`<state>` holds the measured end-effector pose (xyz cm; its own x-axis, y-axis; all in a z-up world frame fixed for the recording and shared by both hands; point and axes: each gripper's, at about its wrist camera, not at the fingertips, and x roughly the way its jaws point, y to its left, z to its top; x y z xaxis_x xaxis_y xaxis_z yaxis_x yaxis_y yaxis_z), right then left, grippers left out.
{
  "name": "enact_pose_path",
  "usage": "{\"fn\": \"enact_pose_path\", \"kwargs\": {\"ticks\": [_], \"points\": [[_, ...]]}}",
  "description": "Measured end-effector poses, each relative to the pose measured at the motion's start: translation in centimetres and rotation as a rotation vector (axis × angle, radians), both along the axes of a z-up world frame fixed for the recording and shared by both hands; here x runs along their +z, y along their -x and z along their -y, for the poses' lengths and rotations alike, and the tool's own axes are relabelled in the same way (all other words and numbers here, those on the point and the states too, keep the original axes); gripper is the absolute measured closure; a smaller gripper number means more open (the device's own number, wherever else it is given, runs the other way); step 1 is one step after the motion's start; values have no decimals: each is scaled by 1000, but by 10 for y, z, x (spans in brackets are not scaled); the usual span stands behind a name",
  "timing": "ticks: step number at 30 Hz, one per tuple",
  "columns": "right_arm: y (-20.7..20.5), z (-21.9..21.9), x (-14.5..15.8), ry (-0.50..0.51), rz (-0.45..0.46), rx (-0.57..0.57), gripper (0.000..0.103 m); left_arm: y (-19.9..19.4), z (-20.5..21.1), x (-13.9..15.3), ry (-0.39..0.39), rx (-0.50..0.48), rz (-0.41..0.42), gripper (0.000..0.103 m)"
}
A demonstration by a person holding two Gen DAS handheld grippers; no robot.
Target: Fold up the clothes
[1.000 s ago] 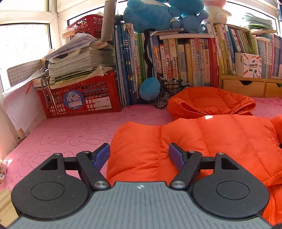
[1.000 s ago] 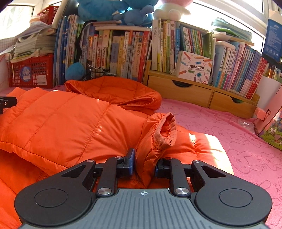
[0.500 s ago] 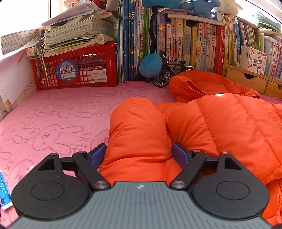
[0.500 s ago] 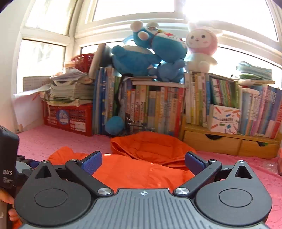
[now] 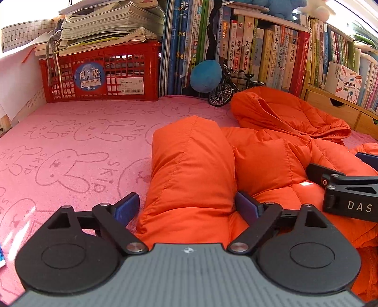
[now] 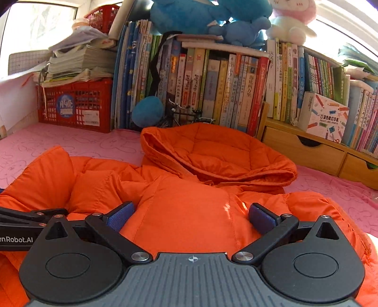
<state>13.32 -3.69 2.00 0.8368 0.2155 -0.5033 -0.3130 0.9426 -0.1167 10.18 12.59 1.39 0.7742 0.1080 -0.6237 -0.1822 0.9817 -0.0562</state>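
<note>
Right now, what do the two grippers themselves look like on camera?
Both match: the left gripper and right gripper have a ribbed grey body, black round-hubbed linkage arms with silver pivot screws, and blue fingertip pads. White side lettering reads "DAS" on the right one, "enRobot.AI" on the left. No cables or sleeves show.

A lived-in home, likely a child's room: beyond the tongs, packed rows of books (image 6: pixel 226 89), plush toys (image 6: pixel 212 19) on top, a red crate (image 5: pixel 104 73) of papers, and a pink bunny-print cover (image 5: pixel 70 146).
</note>
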Motion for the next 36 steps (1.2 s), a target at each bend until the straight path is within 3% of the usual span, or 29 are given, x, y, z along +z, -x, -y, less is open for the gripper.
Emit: {"fn": "enact_pose_path", "kwargs": {"ticks": [8, 13, 16, 21, 25, 29, 32, 33, 36], "points": [[17, 13, -2, 170, 84, -17, 0, -1, -1, 0, -1, 1, -6, 10], [21, 49, 6, 148, 98, -110, 0, -2, -1, 0, -3, 3, -9, 10], [20, 75, 2, 187, 111, -214, 0, -2, -1, 0, -1, 2, -9, 9], [6, 113, -9, 47, -7, -248, 0, -2, 0, -1, -3, -1, -12, 7], [-3, 111, -15, 45, -69, -227, 0, -2, -1, -2, 10, 2, -7, 7], [2, 119, -12, -12, -71, -227, 0, 4, -1, 5, 0, 43, 4, 9], [19, 146, 0, -174, -21, -245, 0, 18, -2, 20, -4, 59, 54, 9], [28, 159, 5, -234, 1, -265, 0, 22, -3, 26, 0, 62, 79, 9], [43, 182, 17, -255, 43, -389, 0, 26, -7, 41, -6, 80, 140, 9]]}}
